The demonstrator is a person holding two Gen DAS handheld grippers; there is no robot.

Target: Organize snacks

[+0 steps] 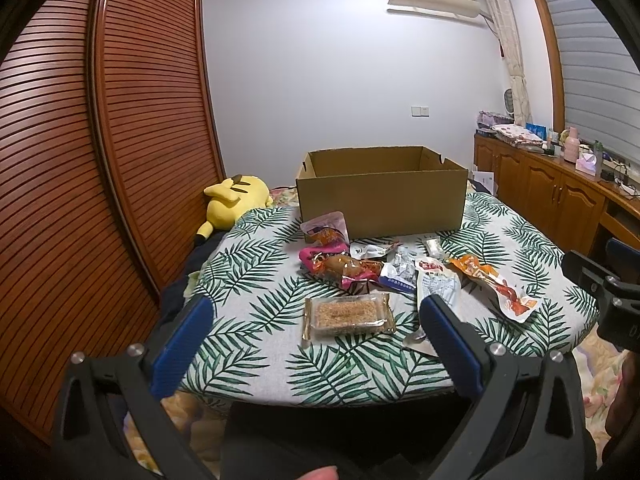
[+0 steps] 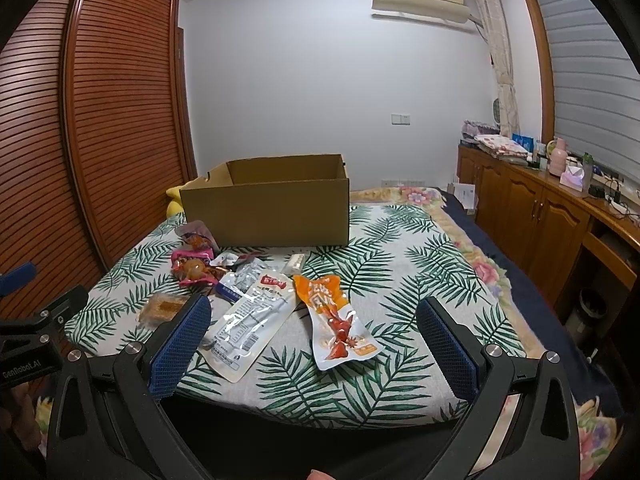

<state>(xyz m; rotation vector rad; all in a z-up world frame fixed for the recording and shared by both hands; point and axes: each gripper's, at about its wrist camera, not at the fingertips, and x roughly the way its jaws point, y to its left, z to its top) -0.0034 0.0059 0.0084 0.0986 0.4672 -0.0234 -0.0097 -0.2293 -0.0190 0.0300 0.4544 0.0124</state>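
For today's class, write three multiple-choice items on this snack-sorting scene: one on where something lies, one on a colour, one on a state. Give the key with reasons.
1. Where is the cardboard box relative to the snack packets?
A. Behind them, farther from the grippers
B. In front of them, nearest the grippers
C. On the floor

2. What colour is the plush toy beside the box?
A. Blue
B. Yellow
C. Red

3. How do the jaws of the left gripper and right gripper stand?
A. Both shut on packets
B. One shut, one open
C. Both open, holding nothing

Key: 1 A, the packets lie between box and grippers. 2 B, the toy is plainly yellow. 3 C, each pair stands wide apart over the leaf-print cloth.
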